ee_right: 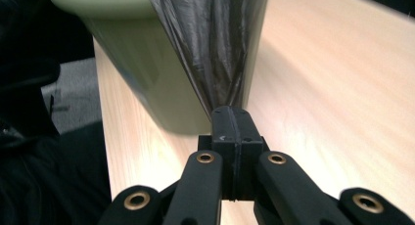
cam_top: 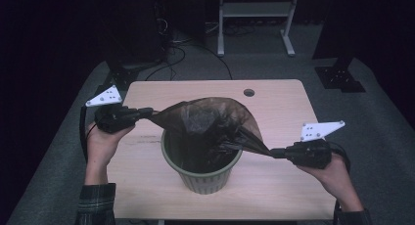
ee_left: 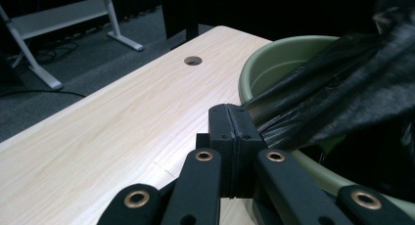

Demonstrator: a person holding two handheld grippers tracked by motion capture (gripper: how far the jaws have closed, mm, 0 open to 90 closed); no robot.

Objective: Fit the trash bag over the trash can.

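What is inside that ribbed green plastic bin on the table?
The ribbed green plastic bin holds the lower part of a dark plastic bag stretched over it. The bag hides the bin's bottom.

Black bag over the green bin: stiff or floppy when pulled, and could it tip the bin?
Likely floppy: the bag bunches into thin creased folds where the left gripper and right gripper clamp it. Probably light and slick, since the film looks thin and glossy. The bin looks light, so an uneven pull might tip it.
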